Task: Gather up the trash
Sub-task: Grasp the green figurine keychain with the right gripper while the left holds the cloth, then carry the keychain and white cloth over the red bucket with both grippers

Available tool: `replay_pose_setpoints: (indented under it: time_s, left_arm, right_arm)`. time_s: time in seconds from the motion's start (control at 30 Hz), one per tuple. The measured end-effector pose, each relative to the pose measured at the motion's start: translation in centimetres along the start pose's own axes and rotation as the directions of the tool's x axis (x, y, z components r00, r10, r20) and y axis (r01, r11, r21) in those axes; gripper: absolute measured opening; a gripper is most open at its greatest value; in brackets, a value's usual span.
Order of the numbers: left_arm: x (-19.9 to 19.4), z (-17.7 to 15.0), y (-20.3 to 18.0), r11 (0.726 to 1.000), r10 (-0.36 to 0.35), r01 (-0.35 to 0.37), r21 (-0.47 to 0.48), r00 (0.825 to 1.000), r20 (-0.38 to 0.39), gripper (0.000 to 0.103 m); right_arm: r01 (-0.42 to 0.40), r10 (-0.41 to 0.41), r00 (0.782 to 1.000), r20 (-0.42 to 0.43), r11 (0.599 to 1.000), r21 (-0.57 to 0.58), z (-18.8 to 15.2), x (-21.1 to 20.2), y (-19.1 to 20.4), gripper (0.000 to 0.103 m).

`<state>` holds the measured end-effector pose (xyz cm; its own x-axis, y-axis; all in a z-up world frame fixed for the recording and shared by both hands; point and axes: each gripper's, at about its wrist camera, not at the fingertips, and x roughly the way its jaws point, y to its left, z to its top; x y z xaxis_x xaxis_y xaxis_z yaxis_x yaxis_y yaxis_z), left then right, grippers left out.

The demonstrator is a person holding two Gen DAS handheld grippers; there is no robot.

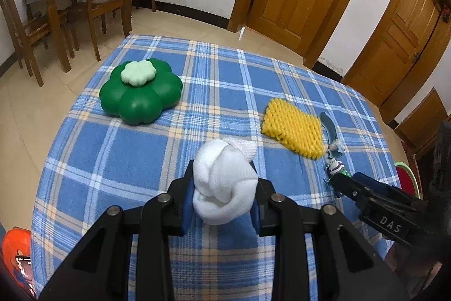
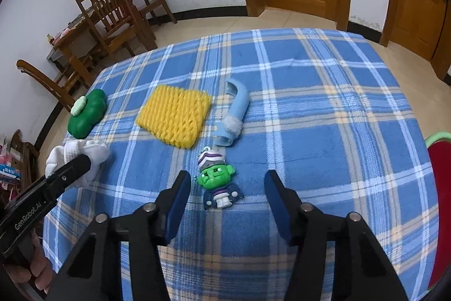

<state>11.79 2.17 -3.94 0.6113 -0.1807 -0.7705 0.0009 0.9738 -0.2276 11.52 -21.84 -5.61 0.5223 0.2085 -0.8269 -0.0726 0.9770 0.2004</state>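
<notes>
Blue-padded fingers of my right gripper (image 2: 227,205) fill the bottom of the right wrist view, jaws roughly half open with nothing pressed between them. Green-faced figurine (image 2: 220,182) lies flat on the plaid tablecloth (image 2: 338,131) in the gap, nearer the left pad than the right, and neither pad touches it. It looks small and hard, with a thin cape and a loop at the head, so I judge the grip should land across the head or torso, not the cape edge. Best to shift slightly left to centre it, keep the fingertips low to the cloth, then close slowly so the toy does not skate or pinch up fabric. My left gripper (image 1: 224,195) is clamped on a knotted white cloth (image 1: 225,182), pads squeezing both sides, the bundle bulging above them; whether it rests on the table or is lifted clear I cannot tell. Beyond the figurine, just past its head, lies a pale blue curved strap piece (image 2: 234,114), and beside that a yellow knitted pad (image 2: 174,116). Green flower-shaped box (image 1: 141,90) sits well apart at the far left. I see no bin in either view, so where the collected pieces go is unclear.
</notes>
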Motion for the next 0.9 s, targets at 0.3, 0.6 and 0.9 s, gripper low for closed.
replay_pose_setpoints:
  time_s: [0.3,0.6,0.9]
  left_arm:
    - [-0.1,-0.5,-0.8,1.000,-0.015,0.015,0.001,1.000,-0.004,0.032]
    - [-1.5,-1.0,-1.9,0.999,-0.035,0.035,0.020,0.999,0.001,0.032]
    - [-2.8,-1.4,-3.6,0.997,-0.071,0.070,0.040,0.997,0.004,0.032]
  right_arm:
    - [0.059,-0.057,0.998,0.023,0.992,-0.108,-0.7,0.2,1.5,0.027]
    - [0.006,-0.004,1.000,0.022,0.997,-0.072,-1.6,-1.3,-0.1,0.026]
    - [-0.024,0.023,0.997,0.070,1.000,0.008,-3.1,-5.2,-3.1,0.026]
